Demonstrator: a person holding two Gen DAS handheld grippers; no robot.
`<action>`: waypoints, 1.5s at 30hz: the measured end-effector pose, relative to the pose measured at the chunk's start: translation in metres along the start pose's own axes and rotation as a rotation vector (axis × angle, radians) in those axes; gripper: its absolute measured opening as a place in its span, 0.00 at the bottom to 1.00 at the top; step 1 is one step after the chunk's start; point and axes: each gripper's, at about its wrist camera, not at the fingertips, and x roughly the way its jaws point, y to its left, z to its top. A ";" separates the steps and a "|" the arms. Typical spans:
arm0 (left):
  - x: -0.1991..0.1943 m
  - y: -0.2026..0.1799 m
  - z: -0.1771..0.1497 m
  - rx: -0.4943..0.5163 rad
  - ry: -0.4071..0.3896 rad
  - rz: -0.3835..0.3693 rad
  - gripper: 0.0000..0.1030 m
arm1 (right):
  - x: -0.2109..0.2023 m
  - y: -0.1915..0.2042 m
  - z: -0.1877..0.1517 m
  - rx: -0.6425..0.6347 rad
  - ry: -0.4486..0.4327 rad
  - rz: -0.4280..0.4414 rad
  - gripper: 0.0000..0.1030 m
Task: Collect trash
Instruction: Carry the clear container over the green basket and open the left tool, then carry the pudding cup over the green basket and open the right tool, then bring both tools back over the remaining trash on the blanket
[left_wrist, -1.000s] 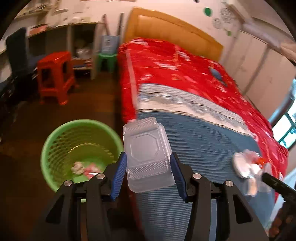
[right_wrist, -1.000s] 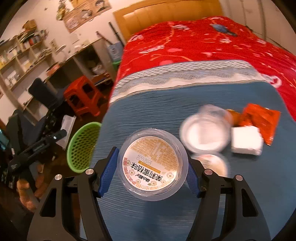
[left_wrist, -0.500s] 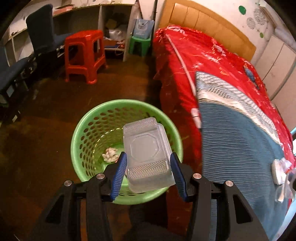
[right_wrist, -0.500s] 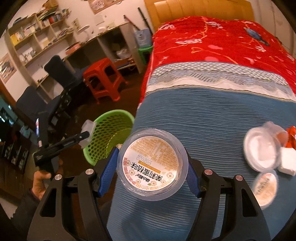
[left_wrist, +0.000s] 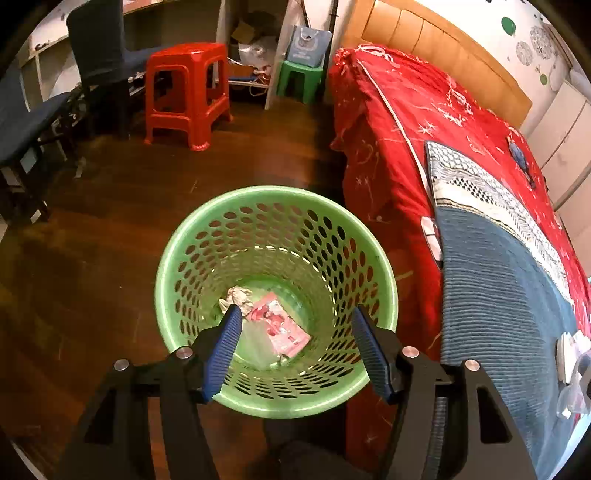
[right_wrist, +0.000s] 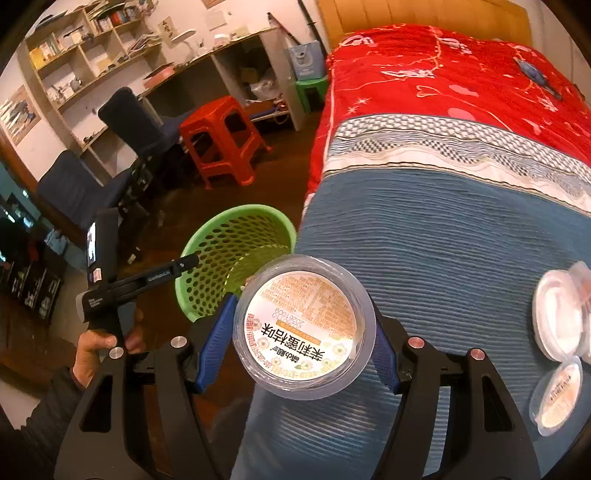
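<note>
A green perforated trash basket (left_wrist: 384, 295) stands on the floor beside the bed; it also shows in the right wrist view (right_wrist: 207, 243). My left gripper (left_wrist: 297, 341) is open and empty above the basket's near rim. Inside lie a clear plastic container (left_wrist: 256, 345), a pink wrapper (left_wrist: 282, 326) and crumpled paper (left_wrist: 236, 295). My right gripper (right_wrist: 303, 328) is shut on a round clear tub with a printed lid (right_wrist: 301, 326), held over the bed's edge near the basket. More clear tubs (right_wrist: 561, 317) lie on the blue blanket at right.
The bed (left_wrist: 498, 277) with a red quilt and blue blanket fills the right side. A red stool (left_wrist: 184, 92), a green stool (left_wrist: 299, 79), dark chairs (left_wrist: 99, 55) and a desk with shelves stand beyond the wooden floor.
My left gripper has swung from the bed to over the basket, opened, and the clear container has dropped in. My right gripper has carried the tub left toward the basket.
</note>
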 end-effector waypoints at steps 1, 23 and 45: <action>-0.003 0.003 0.000 -0.008 -0.006 0.001 0.59 | 0.002 0.003 0.001 -0.005 0.003 0.004 0.64; -0.059 0.073 -0.014 -0.165 -0.115 0.077 0.63 | 0.126 0.088 0.037 -0.109 0.167 0.096 0.65; -0.081 0.020 -0.024 -0.072 -0.143 0.021 0.64 | 0.040 0.016 0.011 -0.026 0.044 0.026 0.73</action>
